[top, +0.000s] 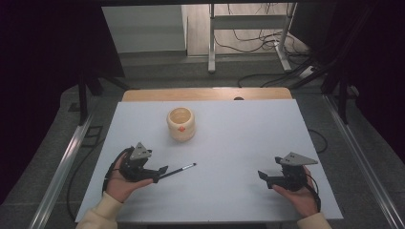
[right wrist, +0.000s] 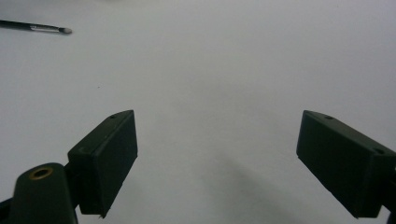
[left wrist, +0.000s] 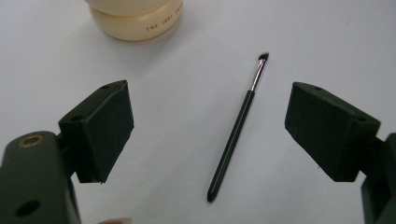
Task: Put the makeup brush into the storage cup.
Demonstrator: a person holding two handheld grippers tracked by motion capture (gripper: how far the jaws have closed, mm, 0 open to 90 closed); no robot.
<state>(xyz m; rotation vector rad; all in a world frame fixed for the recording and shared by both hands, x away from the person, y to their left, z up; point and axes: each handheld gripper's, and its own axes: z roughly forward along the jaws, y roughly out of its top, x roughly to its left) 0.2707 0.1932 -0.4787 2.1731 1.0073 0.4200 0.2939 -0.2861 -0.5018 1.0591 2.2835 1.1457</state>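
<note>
Straddling the makeup brush [left wrist: 236, 135], left gripper [left wrist: 208, 128] spread wide, nothing held; right gripper [right wrist: 217, 161] likewise. Light, thin, stiff; probably rolls. Pinch mid-handle.

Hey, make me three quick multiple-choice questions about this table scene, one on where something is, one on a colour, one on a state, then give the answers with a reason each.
1. Where does the brush lie?
A. inside the pot
B. flat on the table, beside the left gripper
C. under the right gripper

2. What colour is the pot?
A. cream
B. blue
C. black

3. How do the left gripper's jaws stand?
A. shut on the brush
B. shut on nothing
C. open, brush untouched

Answers:
1 B, the high view shows it on the white table by that gripper.
2 A, its wall is pale cream with a small orange mark.
3 C, the left gripper view shows the brush lying between parted jaws.
</note>
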